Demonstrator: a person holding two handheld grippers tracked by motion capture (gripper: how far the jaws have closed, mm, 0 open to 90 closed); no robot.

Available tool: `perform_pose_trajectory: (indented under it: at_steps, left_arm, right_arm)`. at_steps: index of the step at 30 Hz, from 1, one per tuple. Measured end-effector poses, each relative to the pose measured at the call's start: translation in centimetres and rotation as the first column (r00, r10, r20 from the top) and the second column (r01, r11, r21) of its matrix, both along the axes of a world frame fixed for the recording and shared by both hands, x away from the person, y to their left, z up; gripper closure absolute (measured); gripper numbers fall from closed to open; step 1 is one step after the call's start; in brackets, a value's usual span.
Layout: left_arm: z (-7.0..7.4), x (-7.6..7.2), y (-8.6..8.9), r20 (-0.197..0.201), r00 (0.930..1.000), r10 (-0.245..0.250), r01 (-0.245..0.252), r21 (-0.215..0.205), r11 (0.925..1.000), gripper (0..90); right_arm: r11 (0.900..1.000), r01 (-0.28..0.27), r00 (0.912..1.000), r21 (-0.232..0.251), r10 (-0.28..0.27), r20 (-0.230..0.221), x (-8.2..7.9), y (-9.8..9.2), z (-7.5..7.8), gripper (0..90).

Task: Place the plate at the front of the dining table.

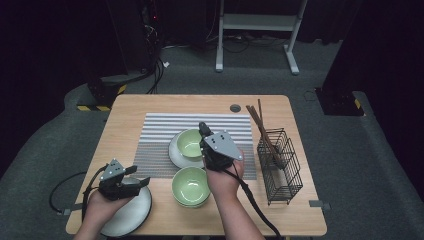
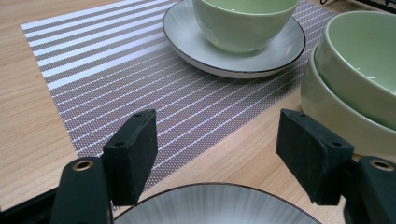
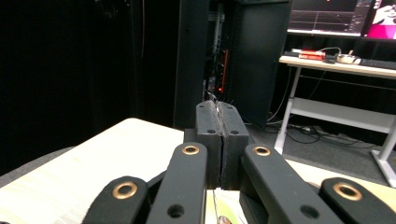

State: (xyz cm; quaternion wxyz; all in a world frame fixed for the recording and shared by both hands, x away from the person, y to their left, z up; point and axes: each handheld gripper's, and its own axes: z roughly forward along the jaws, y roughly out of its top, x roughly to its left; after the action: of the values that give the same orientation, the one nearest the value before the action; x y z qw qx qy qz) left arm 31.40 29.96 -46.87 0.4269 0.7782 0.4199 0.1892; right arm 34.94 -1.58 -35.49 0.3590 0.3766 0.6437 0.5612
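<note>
My left gripper (image 1: 139,176) hovers over the near-left grey plate (image 1: 131,212), jaws open with nothing between them. In the left gripper view the gripper (image 2: 222,140) stands above that plate's rim (image 2: 210,198), facing the striped placemat (image 2: 121,70). My right gripper (image 1: 204,130) is shut, its tips by the right rim of a green bowl (image 1: 189,143) that sits on a white plate (image 1: 175,154). In the right gripper view its pads (image 3: 219,112) press together, pointing level over the table, with nothing seen between them. Two stacked green bowls (image 1: 190,186) sit just below the right hand.
A black wire basket (image 1: 281,170) with brown chopsticks (image 1: 260,125) stands at the table's right side. The bowl on its plate (image 2: 243,28) and the stacked bowls (image 2: 355,79) lie ahead of the left gripper. A white desk frame (image 1: 257,30) stands on the floor behind.
</note>
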Motion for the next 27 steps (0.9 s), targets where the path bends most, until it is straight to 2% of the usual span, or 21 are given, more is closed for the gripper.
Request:
perform_pose_trajectory:
  at_steps: [8,19,27]
  left_arm:
    - [0.0,0.0,0.0,-0.001,1.0000,-0.001,0.001,-0.001,1.0000,29.5]
    - [0.1,-0.1,0.0,0.005,1.0000,-0.001,0.001,-0.005,1.0000,29.5]
    - [0.1,-0.1,0.2,0.005,1.0000,0.003,-0.003,-0.010,0.9999,29.5]
  right_arm:
    - [1.000,-0.019,0.9998,-0.007,0.019,-0.003,0.3,0.9,-0.3,89.2]
    - [0.999,-0.036,0.9986,-0.022,0.035,-0.040,0.9,1.7,-2.0,89.2]
    - [0.999,-0.030,0.9975,-0.039,0.027,-0.065,1.0,1.8,-3.5,89.1]
